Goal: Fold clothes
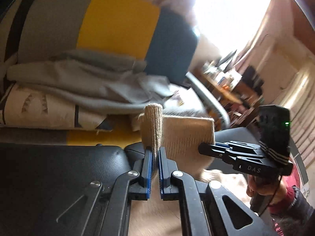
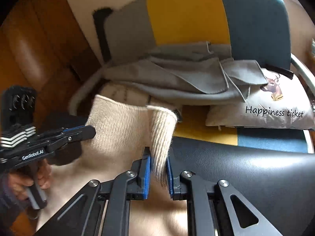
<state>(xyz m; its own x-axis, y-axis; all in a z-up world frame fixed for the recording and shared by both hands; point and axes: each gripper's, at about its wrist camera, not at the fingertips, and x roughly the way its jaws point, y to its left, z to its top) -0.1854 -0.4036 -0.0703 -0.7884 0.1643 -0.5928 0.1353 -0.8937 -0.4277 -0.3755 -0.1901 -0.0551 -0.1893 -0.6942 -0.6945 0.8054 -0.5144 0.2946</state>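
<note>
A beige knitted garment [image 1: 187,135] is stretched between my two grippers above a black leather surface [image 1: 59,167]. In the left wrist view my left gripper [image 1: 155,150] is shut on a ribbed edge of the knit, which sticks up past the blue pads. My right gripper [image 1: 204,149] comes in from the right, its tip against the knit's other end. In the right wrist view my right gripper [image 2: 158,156] is shut on a ribbed fold of the beige garment [image 2: 122,125]. There the left gripper [image 2: 91,131] pinches the knit from the left.
Behind the knit lies a pile of grey clothes [image 2: 177,78] on a printed pillow [image 2: 265,108] reading "Happiness ticket". A grey, yellow and blue cushion [image 1: 118,19] stands at the back. A hand [image 2: 39,175] holds the left gripper's handle. Wooden furniture [image 2: 39,39] is at the left.
</note>
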